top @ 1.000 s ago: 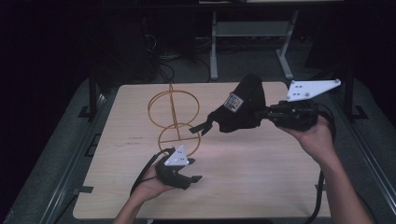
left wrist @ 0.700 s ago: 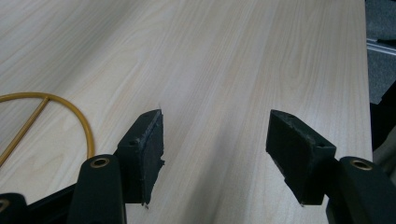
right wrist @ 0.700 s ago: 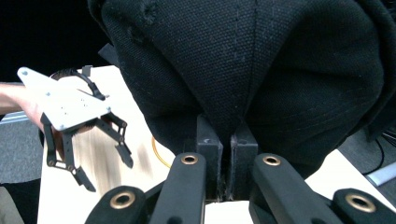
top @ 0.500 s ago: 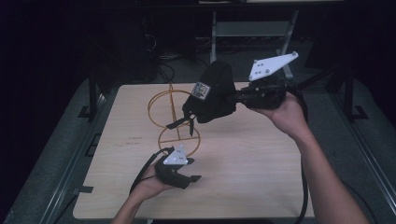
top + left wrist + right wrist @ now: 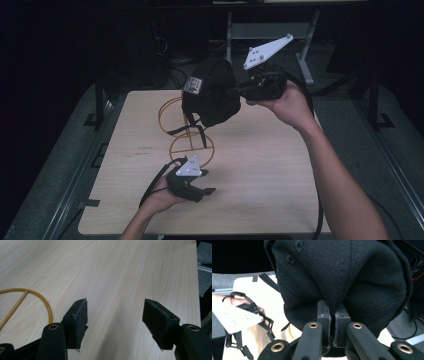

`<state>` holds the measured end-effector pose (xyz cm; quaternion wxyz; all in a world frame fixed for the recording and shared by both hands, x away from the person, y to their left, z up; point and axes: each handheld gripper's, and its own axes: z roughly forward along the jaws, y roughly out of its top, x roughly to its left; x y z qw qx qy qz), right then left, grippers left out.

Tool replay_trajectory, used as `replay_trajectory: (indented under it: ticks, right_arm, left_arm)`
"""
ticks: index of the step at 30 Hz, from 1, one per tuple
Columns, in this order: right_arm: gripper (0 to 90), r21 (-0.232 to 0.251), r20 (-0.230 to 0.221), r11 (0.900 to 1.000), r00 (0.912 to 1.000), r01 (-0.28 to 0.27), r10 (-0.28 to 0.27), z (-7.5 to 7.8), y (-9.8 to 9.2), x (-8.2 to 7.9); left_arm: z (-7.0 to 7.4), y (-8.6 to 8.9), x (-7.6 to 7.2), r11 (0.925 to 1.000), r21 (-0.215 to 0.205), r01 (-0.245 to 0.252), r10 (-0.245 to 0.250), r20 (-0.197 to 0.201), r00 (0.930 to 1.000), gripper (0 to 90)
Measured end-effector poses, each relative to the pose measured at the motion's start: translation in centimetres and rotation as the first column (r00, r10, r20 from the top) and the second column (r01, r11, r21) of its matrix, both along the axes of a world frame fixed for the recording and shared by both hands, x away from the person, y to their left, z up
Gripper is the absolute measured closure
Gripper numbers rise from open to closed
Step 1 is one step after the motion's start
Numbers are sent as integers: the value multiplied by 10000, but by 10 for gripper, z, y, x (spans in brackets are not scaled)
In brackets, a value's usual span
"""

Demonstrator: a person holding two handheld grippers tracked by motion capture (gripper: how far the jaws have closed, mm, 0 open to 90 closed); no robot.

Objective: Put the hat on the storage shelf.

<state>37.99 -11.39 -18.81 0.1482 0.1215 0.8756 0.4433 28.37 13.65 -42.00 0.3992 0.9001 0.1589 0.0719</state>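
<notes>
A black fabric cap (image 5: 210,95) hangs in the air above the back of the table, over the top of a gold wire stand (image 5: 175,117). My right gripper (image 5: 235,91) is shut on the cap's fabric; in the right gripper view the cap (image 5: 337,277) bulges over the pinched jaws of the right gripper (image 5: 333,322). Its straps dangle down toward the stand's ring base (image 5: 192,150). My left gripper (image 5: 207,184) rests low near the table's front, open, beside the stand's base. In the left gripper view the left gripper (image 5: 115,315) has nothing between its jaws and the gold ring (image 5: 37,300) lies at left.
The light wooden table (image 5: 270,175) has bare room to the right and front. A metal frame (image 5: 270,35) and cables stand on the dark floor behind it. Dark rails run along both table sides.
My right gripper has carried the cap leftward and upward, from the table's right side to above the wire stand. The left gripper has stayed put.
</notes>
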Motion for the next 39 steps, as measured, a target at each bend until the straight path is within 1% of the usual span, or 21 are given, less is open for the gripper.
replay_trajectory:
  ticks: [4, 6, 7, 9, 13, 16, 20, 21, 22, 24, 27, 28, 30, 31, 32, 33, 34, 35, 36, 37, 39]
  right_arm:
    - [859, -6, 173, 10000, 9998, -19, 19, 5, 12, 6]
    - [859, 34, 138, 10000, 9999, -15, 15, 7, 18, 8]
    - [860, 37, 223, 10000, 9997, -63, 62, 8, 22, 10]
    - [861, 117, 219, 9999, 9998, -39, 37, 9, 28, 12]
    - [863, 267, 287, 9996, 9996, -15, 8, 10, 40, 19]
    - [864, 453, 164, 9989, 9998, -99, 91, 10, 50, 24]
    - [864, 646, 89, 9979, 10000, 14, -20, 10, 61, 29]
    - [864, 637, 152, 9980, 9999, -1, -9, 9, 64, 30]
    - [863, 624, 107, 9980, 9999, 59, -66, 9, 66, 31]
    - [862, 737, 95, 9972, 9999, 108, -115, 9, 72, 35]
    - [861, 867, -54, 9961, 9998, 184, -180, 7, 81, 40]
    - [861, 924, -87, 9954, 9996, 264, -257, 6, 85, 41]
    - [859, 1010, -196, 9945, 9994, 290, -272, 3, 93, 44]
    - [859, 1028, -202, 9943, 9995, 275, -256, 2, 97, 46]
    - [858, 1014, -270, 9944, 9993, 283, -256, 0, 101, 47]
    - [857, 1027, -376, 9941, 9988, 361, -324, -2, 105, 49]
    - [854, 975, -348, 9945, 9988, 373, -340, -3, 108, 50]
    - [850, 1035, -516, 9936, 9978, 458, -406, -5, 113, 52]
    - [844, 1063, -546, 9933, 9977, 451, -395, -7, 117, 54]
    - [832, 1082, -652, 9931, 9972, 445, -376, -10, 122, 56]
    - [774, 1059, -945, 9931, 9947, 503, -403, -16, 129, 59]
  left_arm:
    - [-1, -1, 0, 10000, -46, -4, 4, -21, 10000, 367]
    - [-1, -1, 0, 10000, -73, -27, 27, -2, 10000, 367]
    - [-1, -1, 0, 10000, -67, -67, 67, -3, 10000, 367]
    - [-1, -1, -1, 9999, -93, -113, 113, -77, 9999, 367]
    - [-3, 0, 0, 9999, -59, -87, 87, -59, 9999, 367]
    - [-3, -1, 0, 10000, 16, -5, 5, -82, 10000, 367]
    - [-3, -1, -1, 10000, 16, -2, 2, -103, 9999, 367]
    - [-3, -1, -1, 10000, 39, 7, -7, -101, 9999, 367]
    - [-3, -1, -1, 10000, 31, 7, -7, -79, 10000, 367]
    - [-3, 0, -1, 10000, 68, 36, -35, -69, 10000, 367]
    - [-3, -1, -2, 10000, 69, 44, -44, -77, 10000, 367]
    - [-4, -2, -2, 9999, 86, 125, -124, -32, 9999, 367]
    - [-4, -2, -3, 9999, 113, 75, -74, -83, 9999, 367]
    - [-5, -3, -3, 9999, 81, 85, -84, -85, 9999, 367]
    - [-5, -2, -2, 9997, 188, 137, -137, -30, 9999, 366]
    - [-5, -3, -2, 9998, 146, 126, -125, -50, 9999, 364]
    - [-5, -3, -2, 9999, 99, 84, -83, -102, 9999, 365]
    - [-5, -3, -2, 9999, 116, 91, -89, -131, 9999, 364]
    - [-5, -4, -2, 9998, 181, 127, -125, -101, 9999, 364]
    - [-6, -5, -3, 9998, 148, 108, -105, -155, 9998, 361]
    - [-7, -6, -3, 9998, 125, 135, -132, -200, 9997, 361]
